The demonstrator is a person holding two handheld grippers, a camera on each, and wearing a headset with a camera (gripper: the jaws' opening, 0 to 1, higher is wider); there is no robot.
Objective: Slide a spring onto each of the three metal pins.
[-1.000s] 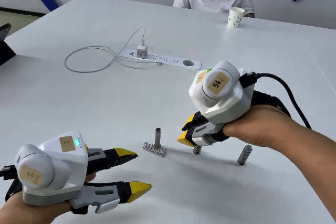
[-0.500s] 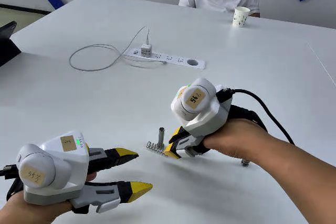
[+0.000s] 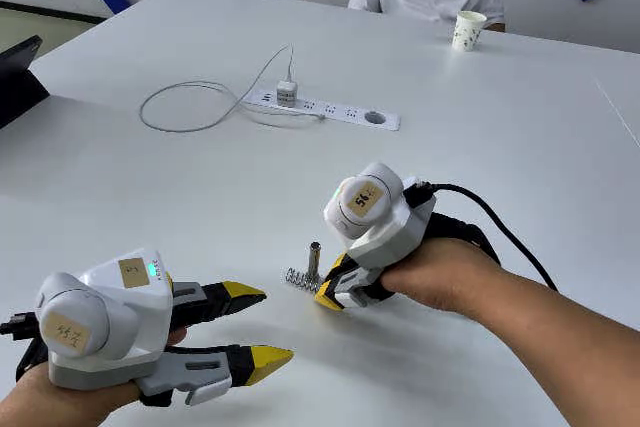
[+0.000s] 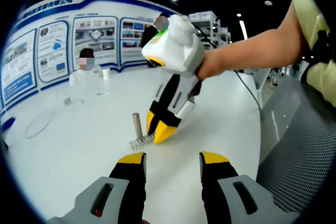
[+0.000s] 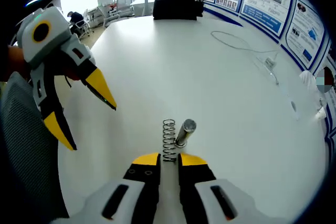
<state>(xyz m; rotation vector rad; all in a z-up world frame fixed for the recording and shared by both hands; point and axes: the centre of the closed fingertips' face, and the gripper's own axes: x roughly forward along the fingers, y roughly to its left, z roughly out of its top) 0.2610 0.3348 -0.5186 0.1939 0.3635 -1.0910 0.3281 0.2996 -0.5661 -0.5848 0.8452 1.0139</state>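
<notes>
1. The spring [image 5: 168, 140] lies flat on the white table [image 3: 150, 197], not yet on any pin. In the right gripper view it runs from the jaw tips toward 12 o'clock, just beside the foot of the pin.
2. The metal pin [image 5: 185, 131] stands upright and bare. It sits at 1 o'clock from those tips, and in the head view the spring lies at 9 o'clock from its foot.
3. The right gripper [image 5: 168, 159] comes down at the spring's near end, at 4 o'clock from the pin in the head view. Its jaws are drawn almost together with the end coil at the gap. We cannot tell whether they already pinch it.
4. The left gripper [image 3: 276, 323] hovers at 7 o'clock from the pin, well apart from it, its jaws released and holding nothing.
5. Farther out, a power strip [image 3: 320, 110] lies toward 12 o'clock and a paper cup [image 3: 467, 31] toward 1 o'clock. Neither plays a part.
6. We judge the step in hand to be picking up this spring for this pin.
7. The next move calls for a firm pinch near one end. Then we lift, turn the coil upright, centre its open end over the pin's top and lower it straight down. A loose grip could let the coil roll or spring away.
</notes>
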